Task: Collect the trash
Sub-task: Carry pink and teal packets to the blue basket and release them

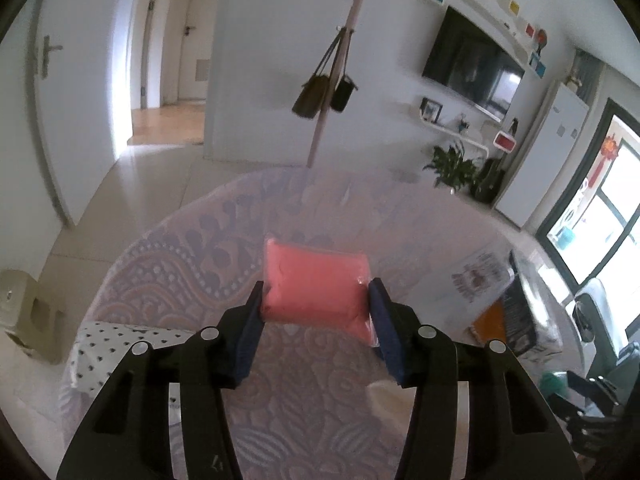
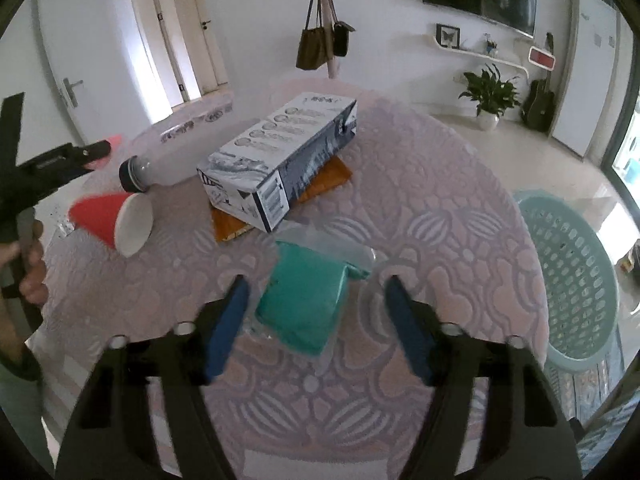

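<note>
My left gripper (image 1: 316, 294) is shut on a pink packet (image 1: 316, 282) in clear wrap and holds it above the round table (image 1: 160, 280). It also shows in the right wrist view (image 2: 108, 146) at the far left, with the pink packet's tip (image 2: 115, 139). My right gripper (image 2: 316, 294) is open, its fingers on either side of a teal packet (image 2: 306, 302) in clear wrap that lies on the table (image 2: 460, 220). A red paper cup (image 2: 114, 218) lies on its side at the left. A clear bottle with a black cap (image 2: 160, 166) lies behind it.
A white and dark blue carton (image 2: 280, 160) rests on an orange packet (image 2: 326, 180) at mid table; they show at the right in the left wrist view (image 1: 500, 292). A teal plastic basket (image 2: 576, 276) stands beside the table on the right. A coat stand with bags (image 2: 324, 40) is behind.
</note>
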Tool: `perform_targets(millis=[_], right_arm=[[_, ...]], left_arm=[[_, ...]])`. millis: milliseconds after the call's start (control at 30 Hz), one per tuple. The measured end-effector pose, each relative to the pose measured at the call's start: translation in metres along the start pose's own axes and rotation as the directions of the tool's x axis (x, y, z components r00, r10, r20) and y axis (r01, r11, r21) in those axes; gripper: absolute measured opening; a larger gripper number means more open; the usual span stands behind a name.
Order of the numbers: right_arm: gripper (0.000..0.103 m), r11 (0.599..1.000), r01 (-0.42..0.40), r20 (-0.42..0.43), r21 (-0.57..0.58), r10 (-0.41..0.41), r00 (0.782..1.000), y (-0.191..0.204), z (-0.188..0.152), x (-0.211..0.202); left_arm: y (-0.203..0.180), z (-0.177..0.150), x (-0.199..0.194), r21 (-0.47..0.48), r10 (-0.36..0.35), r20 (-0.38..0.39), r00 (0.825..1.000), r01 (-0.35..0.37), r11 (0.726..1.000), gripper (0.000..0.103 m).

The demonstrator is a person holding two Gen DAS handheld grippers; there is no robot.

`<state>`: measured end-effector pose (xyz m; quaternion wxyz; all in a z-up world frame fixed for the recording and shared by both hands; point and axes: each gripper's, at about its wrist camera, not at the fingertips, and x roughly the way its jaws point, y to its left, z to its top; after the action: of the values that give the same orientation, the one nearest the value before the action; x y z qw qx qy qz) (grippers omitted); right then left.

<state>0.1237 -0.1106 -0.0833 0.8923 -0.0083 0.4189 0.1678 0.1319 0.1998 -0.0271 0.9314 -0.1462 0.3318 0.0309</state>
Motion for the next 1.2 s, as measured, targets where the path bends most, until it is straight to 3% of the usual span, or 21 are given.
perform_targets(millis=[100,400,667,933,1200], right_arm=[[0.037,1.000,0.001,-0.030,-0.011,-0.001,1.000,0.001,-0.001,0.006],[0.035,0.999,-0.037,0.050,-0.003,0.037,0.998,-0.009,-0.004,-0.020],[0.034,0.998,0.020,0.185,0.056,-0.031,0.982,-0.054,0.008,-0.069],[0.034,0.982,0.115,0.257,0.148,-0.150,0.955,-0.124,0.016,-0.098],[0.034,0.943,0.177,0.240,0.282,-0.248,0.938,-0.200,0.008,-0.107]], left_arm=[[-0.005,0.000,-0.015,-0.010,-0.029,0.040,0.999,0.030,1.000,0.049],[-0.060,0.003,-0.061,0.055,-0.108,0.136,0.985,0.102,0.993,0.049],[-0.139,0.001,-0.083,0.161,-0.237,0.179,0.955,0.210,0.964,0.049],[-0.233,-0.012,-0.060,0.243,-0.368,0.121,0.922,0.332,0.911,0.049],[-0.318,-0.027,-0.009,0.278,-0.457,-0.005,0.890,0.440,0.854,0.049]])
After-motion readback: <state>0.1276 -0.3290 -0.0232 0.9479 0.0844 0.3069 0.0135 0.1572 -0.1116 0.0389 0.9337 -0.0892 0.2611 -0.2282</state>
